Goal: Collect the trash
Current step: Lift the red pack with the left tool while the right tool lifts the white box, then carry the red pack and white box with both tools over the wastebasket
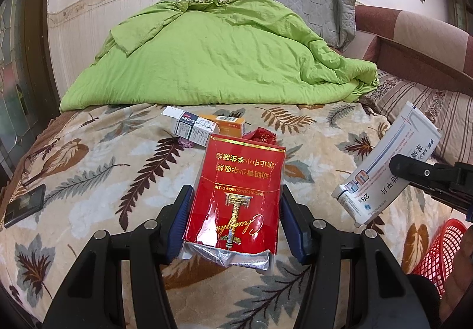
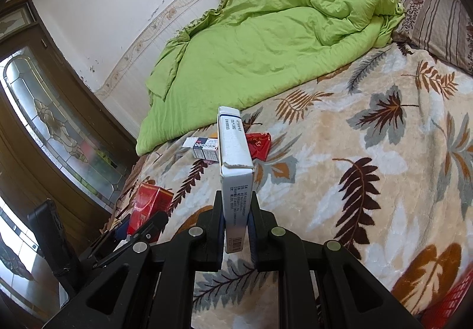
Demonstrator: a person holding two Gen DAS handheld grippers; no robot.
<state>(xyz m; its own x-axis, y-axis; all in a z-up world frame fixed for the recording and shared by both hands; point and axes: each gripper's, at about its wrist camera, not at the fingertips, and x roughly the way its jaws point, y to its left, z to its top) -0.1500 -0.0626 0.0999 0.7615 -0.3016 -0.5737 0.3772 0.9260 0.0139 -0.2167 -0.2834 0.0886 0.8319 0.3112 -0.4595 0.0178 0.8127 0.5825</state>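
Observation:
My left gripper is shut on a torn red cigarette pack and holds it above the bed; the pack also shows at the left of the right wrist view. My right gripper is shut on a white medicine box, held edge-on; the box also shows at the right of the left wrist view. On the leaf-patterned blanket lie a small white box, an orange box and a crumpled red wrapper. The white box and the wrapper also show beyond the held medicine box.
A crumpled green quilt and a grey pillow fill the far half of the bed. A black phone lies at the bed's left edge. A red mesh basket stands low at the right. A wooden glass door is on the left.

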